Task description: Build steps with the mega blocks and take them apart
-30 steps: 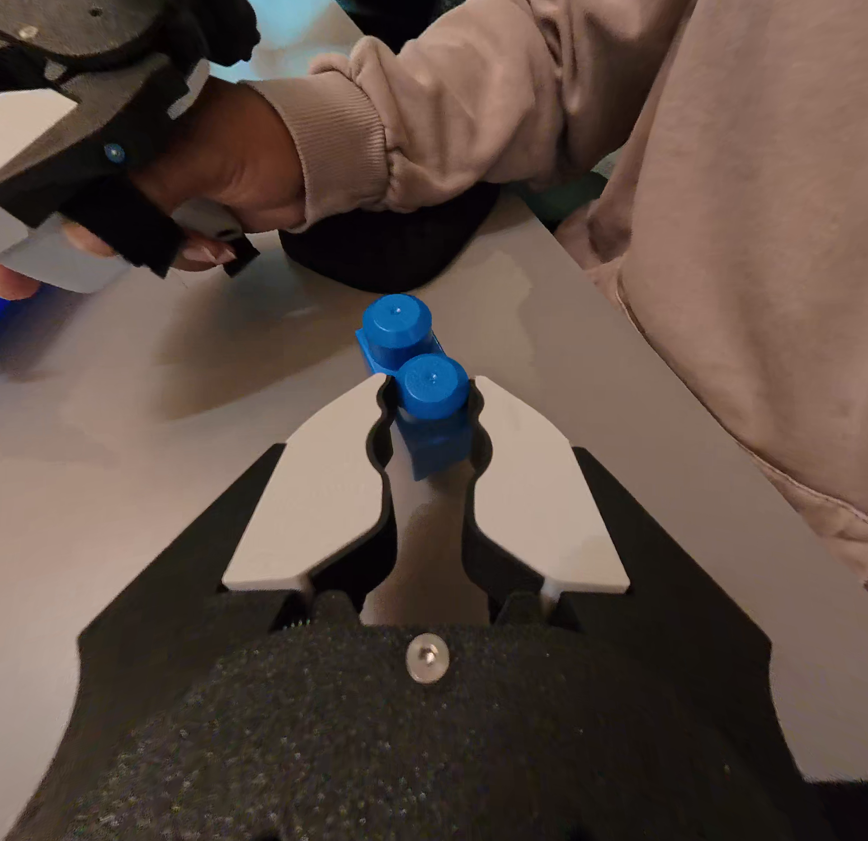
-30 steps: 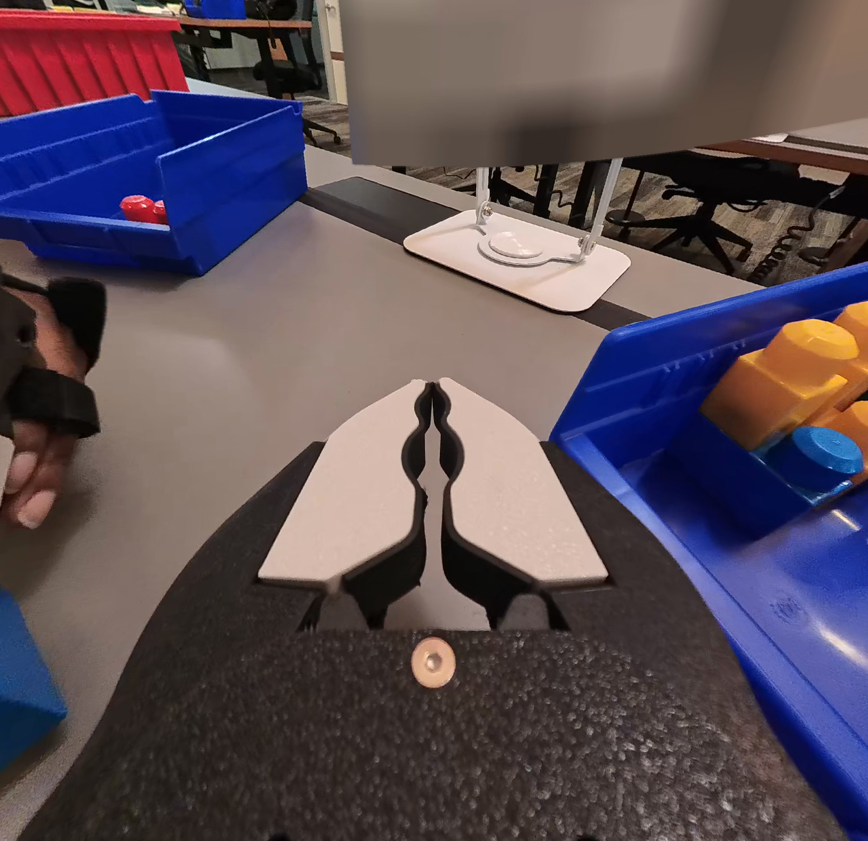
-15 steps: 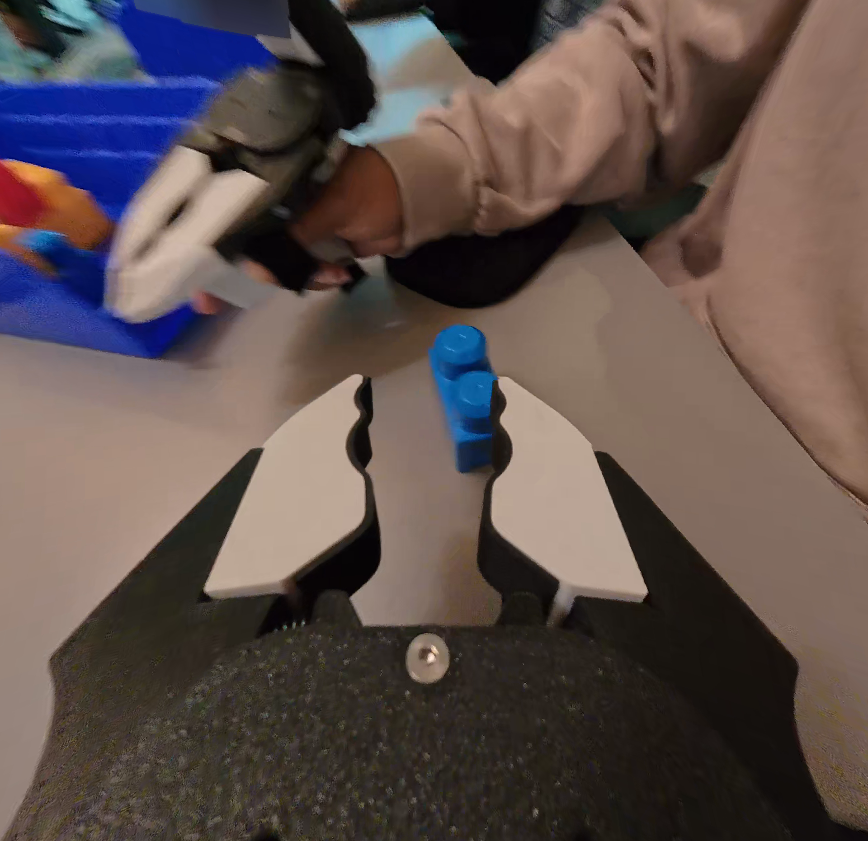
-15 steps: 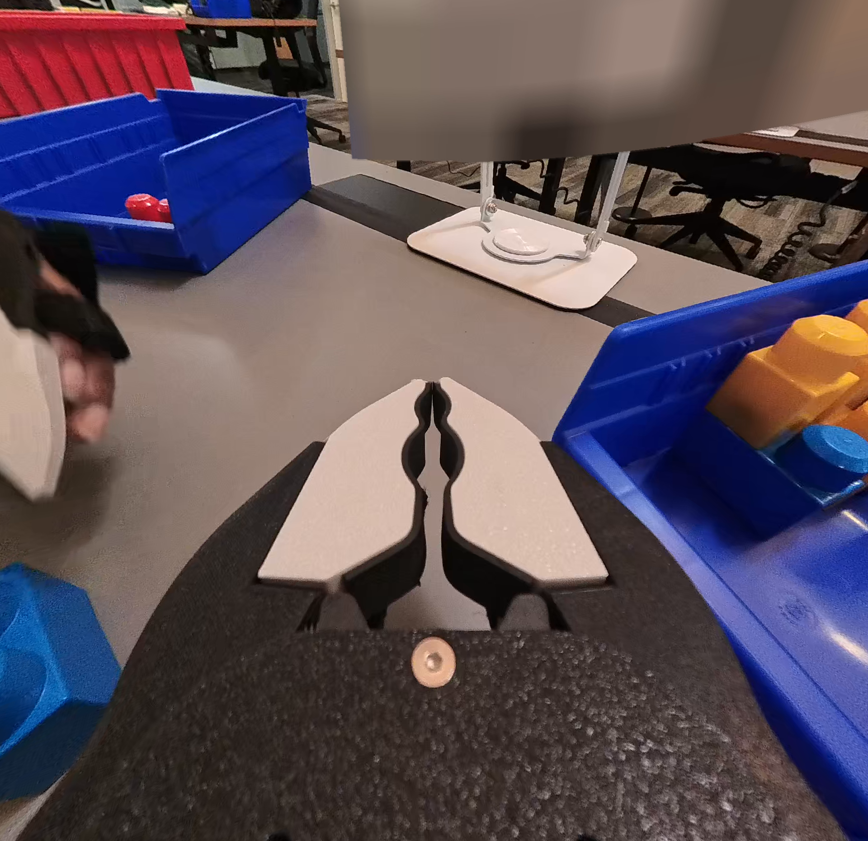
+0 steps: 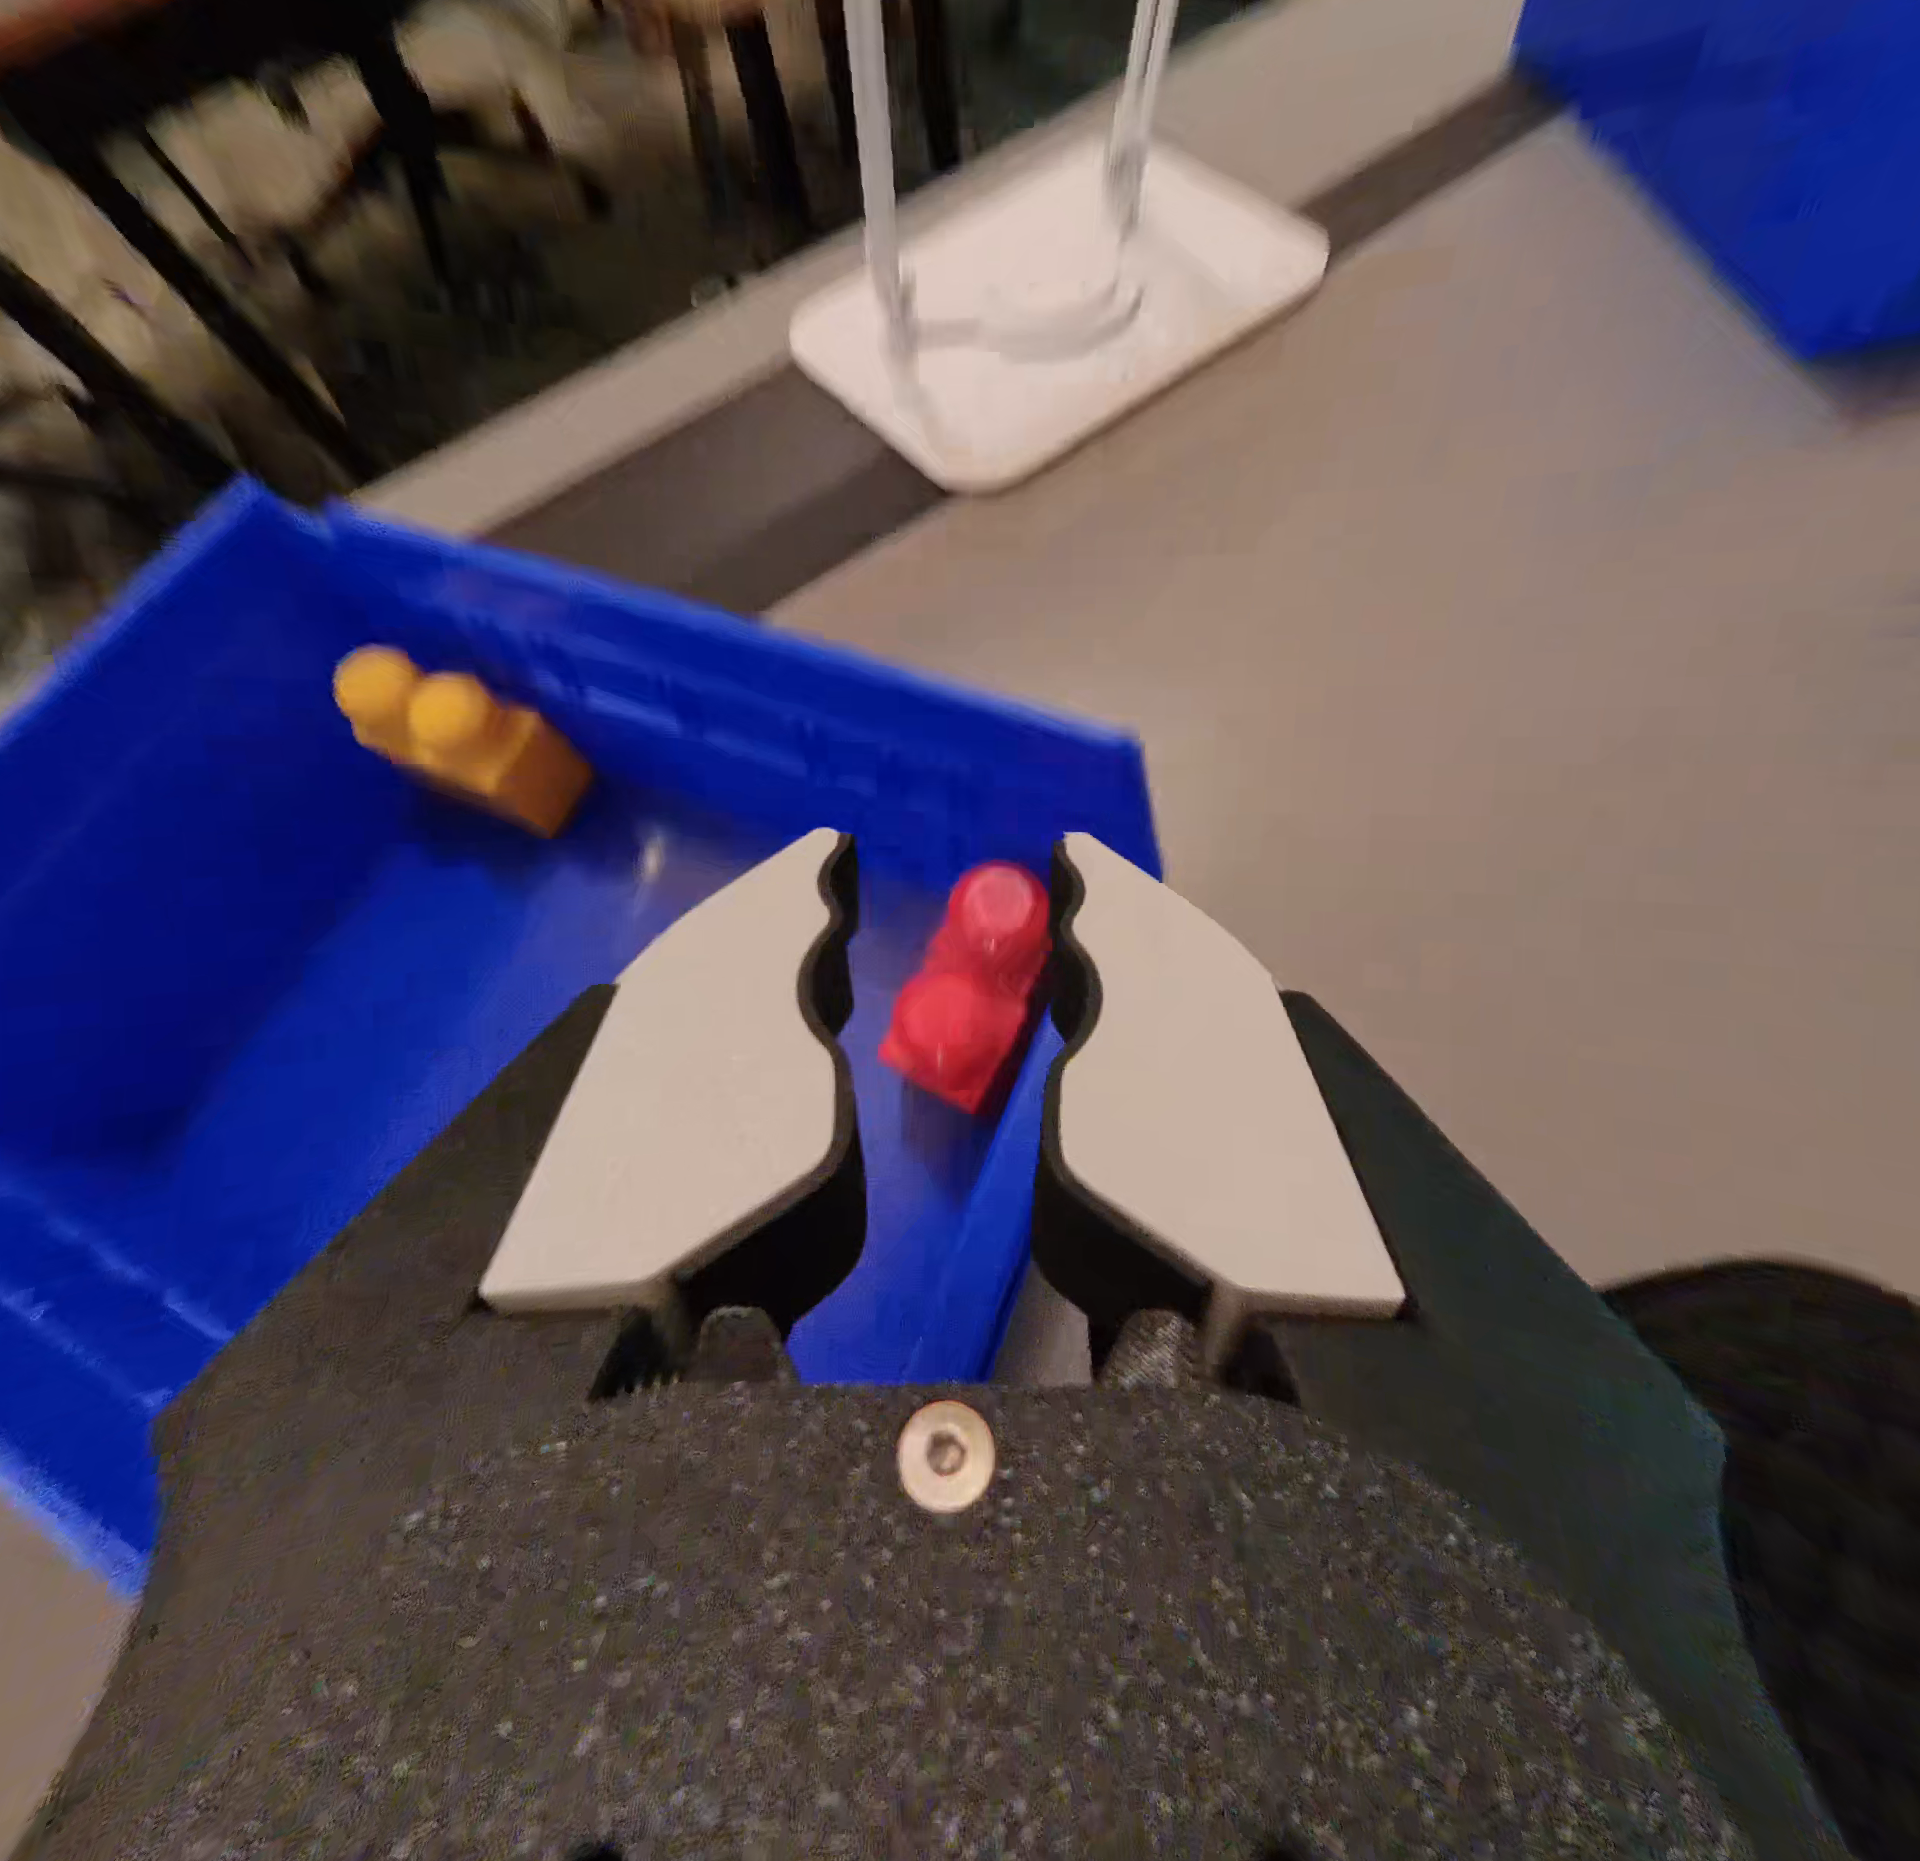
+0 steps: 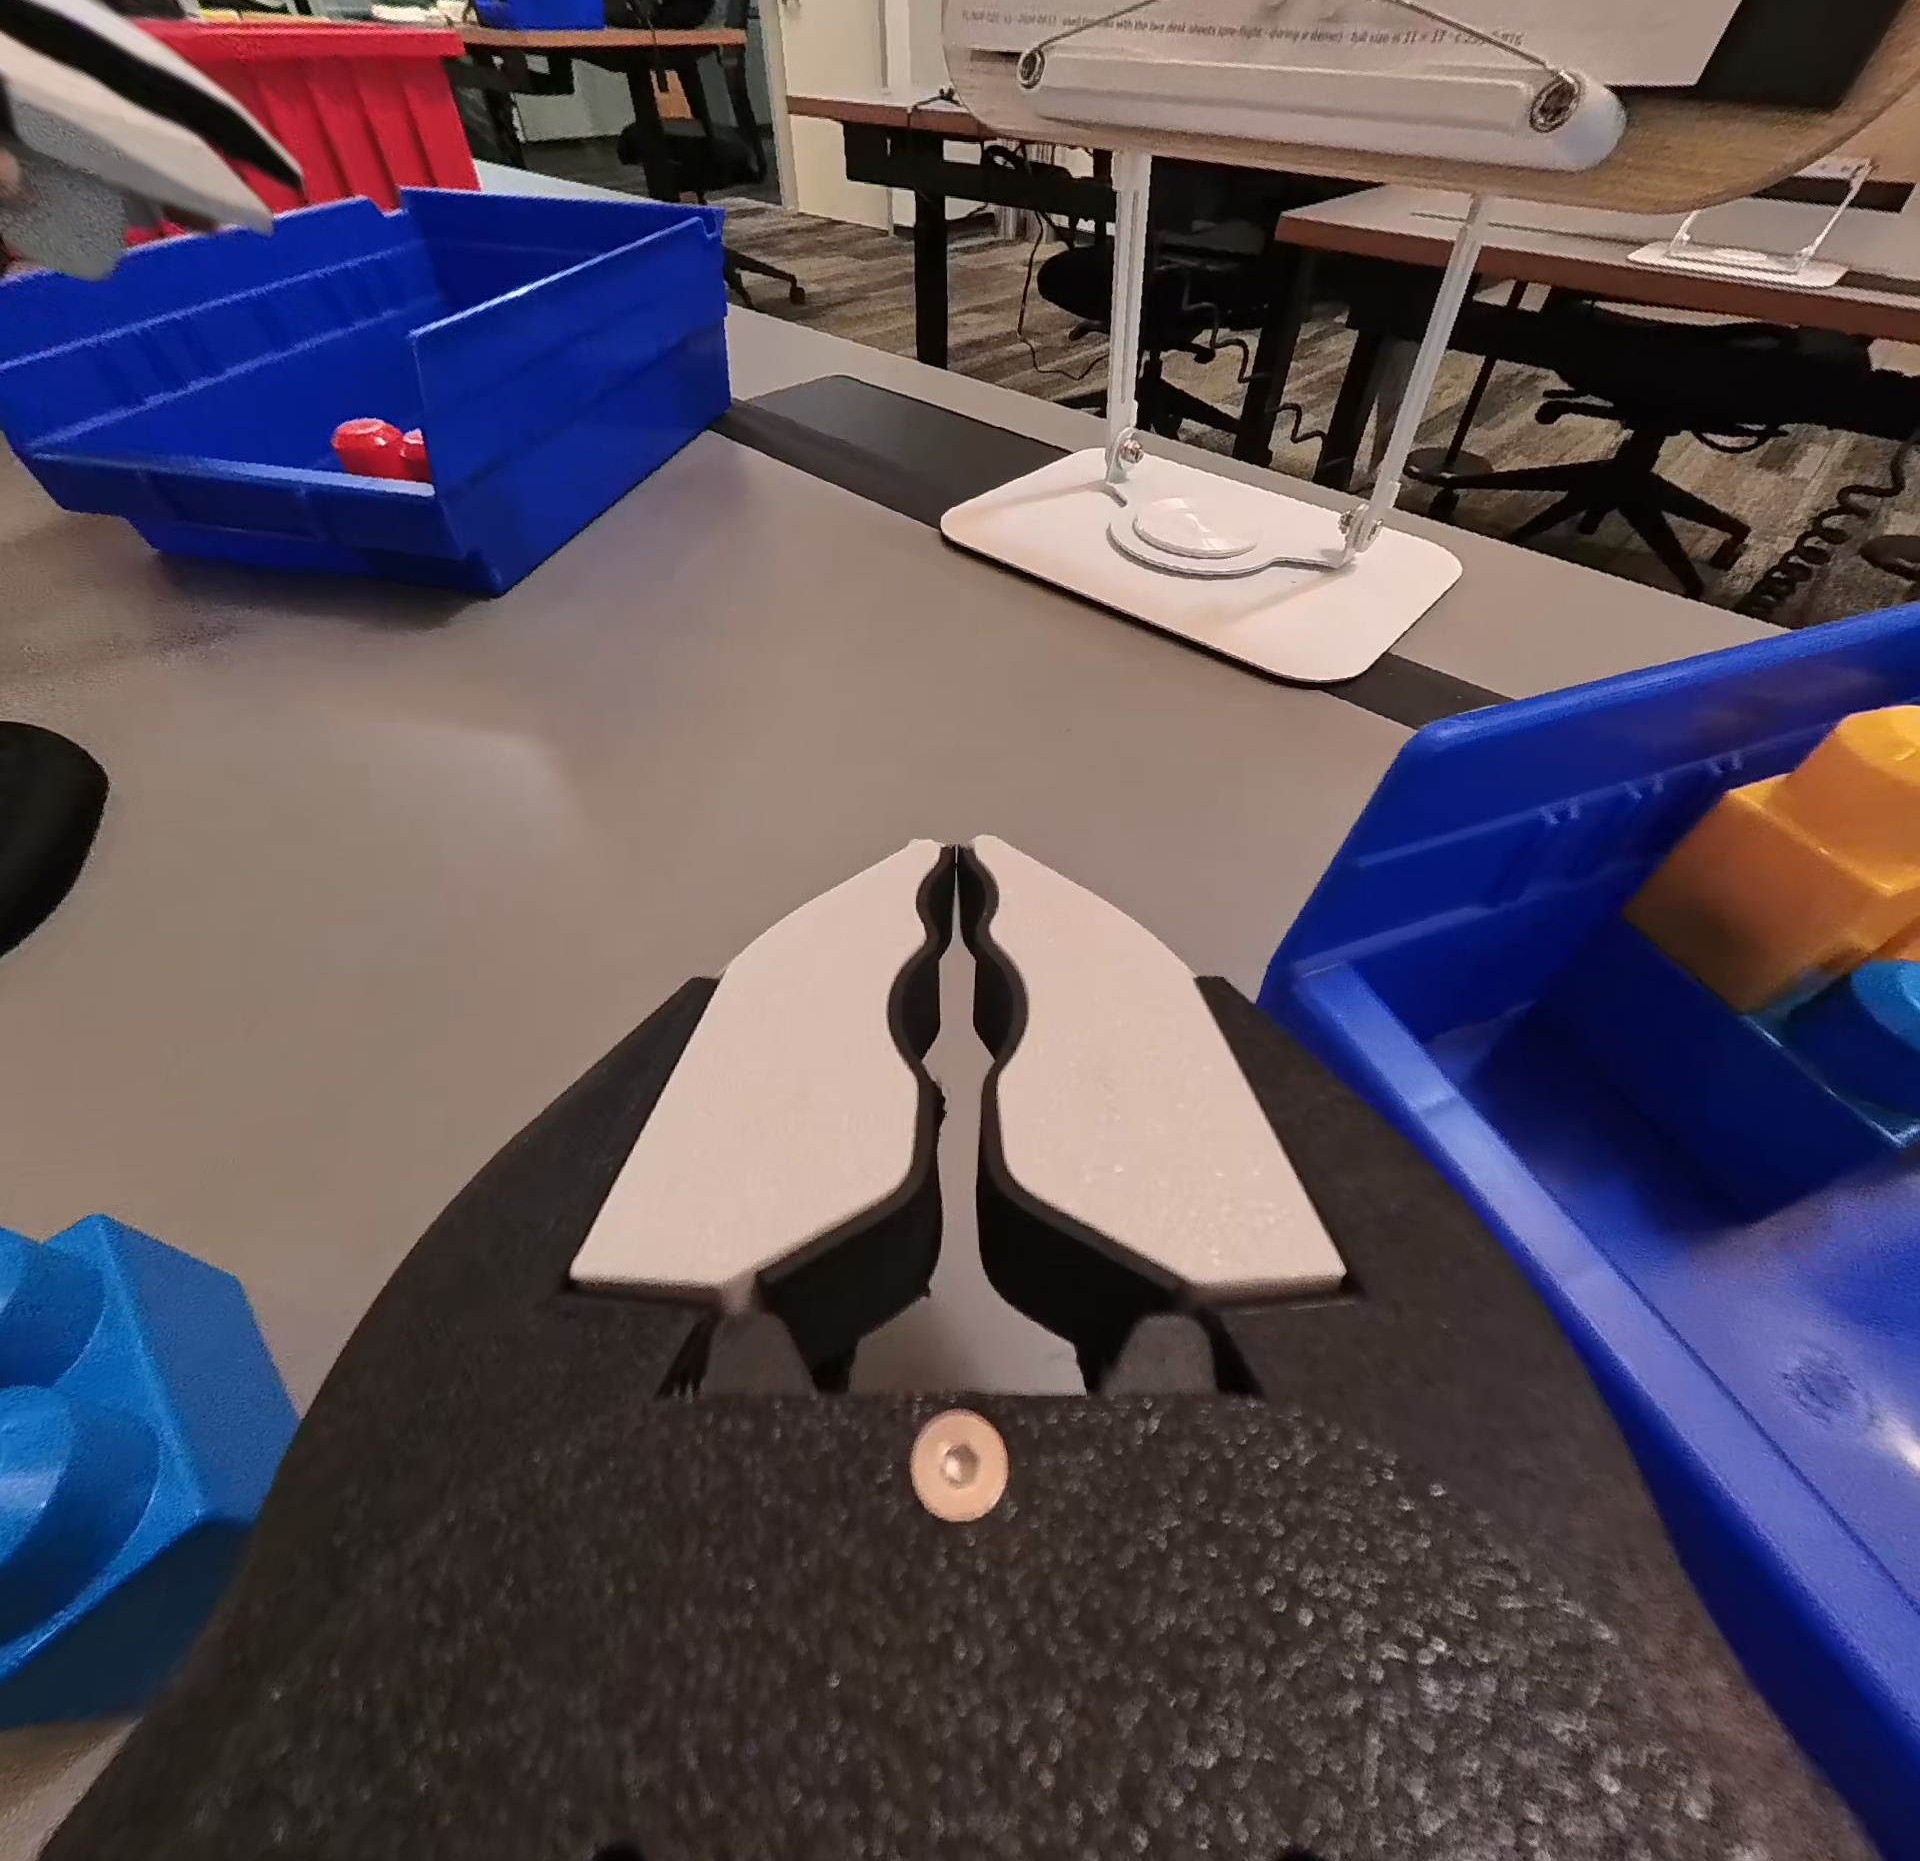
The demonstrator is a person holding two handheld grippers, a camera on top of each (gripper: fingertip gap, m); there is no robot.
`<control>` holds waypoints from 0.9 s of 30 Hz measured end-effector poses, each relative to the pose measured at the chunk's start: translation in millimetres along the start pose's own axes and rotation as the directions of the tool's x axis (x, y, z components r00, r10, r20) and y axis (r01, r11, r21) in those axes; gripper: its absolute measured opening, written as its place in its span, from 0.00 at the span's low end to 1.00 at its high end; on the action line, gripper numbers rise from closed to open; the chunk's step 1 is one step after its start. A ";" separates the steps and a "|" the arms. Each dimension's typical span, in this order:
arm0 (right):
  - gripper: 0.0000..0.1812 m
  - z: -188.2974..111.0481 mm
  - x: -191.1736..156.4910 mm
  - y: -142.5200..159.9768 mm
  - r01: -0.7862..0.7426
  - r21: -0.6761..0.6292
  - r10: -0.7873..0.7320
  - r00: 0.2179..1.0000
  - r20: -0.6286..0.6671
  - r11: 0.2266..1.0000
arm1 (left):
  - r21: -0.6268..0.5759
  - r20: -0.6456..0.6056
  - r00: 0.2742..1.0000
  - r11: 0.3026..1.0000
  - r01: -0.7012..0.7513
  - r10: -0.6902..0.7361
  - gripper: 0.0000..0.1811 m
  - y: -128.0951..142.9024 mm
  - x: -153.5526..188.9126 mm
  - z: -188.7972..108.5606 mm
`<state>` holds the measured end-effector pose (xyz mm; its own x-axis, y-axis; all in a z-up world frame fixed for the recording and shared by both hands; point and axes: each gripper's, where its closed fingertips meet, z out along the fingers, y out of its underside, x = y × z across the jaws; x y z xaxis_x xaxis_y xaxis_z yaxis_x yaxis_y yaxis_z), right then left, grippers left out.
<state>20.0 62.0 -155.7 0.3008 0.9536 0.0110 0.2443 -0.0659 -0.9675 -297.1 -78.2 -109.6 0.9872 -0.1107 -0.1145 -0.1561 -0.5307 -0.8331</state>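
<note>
My left gripper (image 5: pixel 951 855) is open above a blue bin (image 5: pixel 727 689), its jaws either side of a red two-stud block (image 5: pixel 966 990) lying inside, without holding it. An orange two-stud block (image 5: pixel 457 736) lies at the bin's far wall. My right gripper (image 6: pixel 956 855) is shut and empty, low over the grey table (image 6: pixel 623 731). A blue two-stud block (image 6: pixel 94 1416) sits on the table at its left. The left gripper (image 6: pixel 125 138) shows over the far bin (image 6: pixel 436 377), where the red block (image 6: pixel 379 448) peeks out.
A second blue bin (image 6: pixel 1558 980) at the right holds an orange block (image 6: pixel 1808 855) and a blue block (image 6: pixel 1870 1022). A white stand (image 6: pixel 1205 564) with a sheet stands at the table's far edge. A red bin (image 6: pixel 343 107) stands behind. A black pad (image 6: pixel 42 835) lies at left. My hands' fingertips stand some 35 centimetres from each other.
My left gripper opened, let go of the blue block on the table, and swung away to the far blue bin over the red block. The right gripper stayed shut and still.
</note>
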 end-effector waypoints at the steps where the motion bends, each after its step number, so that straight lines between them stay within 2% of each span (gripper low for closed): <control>1: 0.00 0.1 -0.3 0.2 0.001 -0.001 -0.001 1.000 0.001 1.000 | -0.068 -0.014 1.000 0.998 0.011 -0.012 0.19 13.0 -3.7 2.7; 5: 0.00 0.1 -0.2 0.5 0.002 -0.003 -0.002 1.000 0.003 1.000 | -0.273 -0.063 0.998 0.962 -0.008 -0.009 0.22 50.4 -3.5 15.5; 8: 0.00 0.0 0.7 1.5 -0.003 -0.006 0.003 1.000 0.002 1.000 | -0.361 -0.076 0.997 0.932 -0.019 -0.009 0.22 66.0 -3.1 24.8; 11: 0.00 -0.3 1.4 1.7 -0.006 -0.006 0.006 1.000 0.001 1.000 | -0.406 -0.103 0.994 0.914 -0.025 -0.018 0.16 75.1 -0.6 31.0; 14: 0.00 -0.7 2.1 1.8 -0.010 -0.006 0.010 1.000 0.001 1.000 | -0.406 -0.056 0.998 0.912 -0.058 0.039 0.16 71.2 -8.1 29.1; 17: 0.00 -1.1 2.8 1.3 -0.013 -0.002 0.013 1.000 0.001 1.000 | -0.329 -0.018 0.996 0.940 -0.090 0.089 0.16 40.7 -3.3 9.4; 19: 0.00 -0.9 2.4 1.2 -0.015 -0.002 0.015 1.000 0.004 1.000 | -0.249 -0.029 0.992 0.961 -0.125 0.121 0.16 11.5 14.5 -8.7; 22: 0.00 0.5 0.1 2.5 -0.012 -0.009 0.012 1.000 0.014 1.000 | -0.147 -0.138 0.977 0.972 -0.185 0.166 0.16 -22.5 68.9 -27.0; 24: 0.00 1.0 -1.9 3.2 -0.003 -0.012 0.004 1.000 0.018 1.000 | -0.126 -0.224 0.954 0.964 -0.233 0.201 0.16 -28.7 110.7 -28.4; 27: 0.00 0.7 -3.2 3.6 0.013 -0.015 -0.013 1.000 0.017 1.000 | -0.150 -0.346 0.915 0.951 -0.271 0.207 0.16 -17.5 167.0 -17.1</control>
<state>19.4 58.8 -159.5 0.2821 0.9592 0.0191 0.2619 -0.0578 -0.9634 -130.0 -101.7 -105.0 0.8605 -0.5014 -0.0900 -0.4210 -0.6006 -0.6797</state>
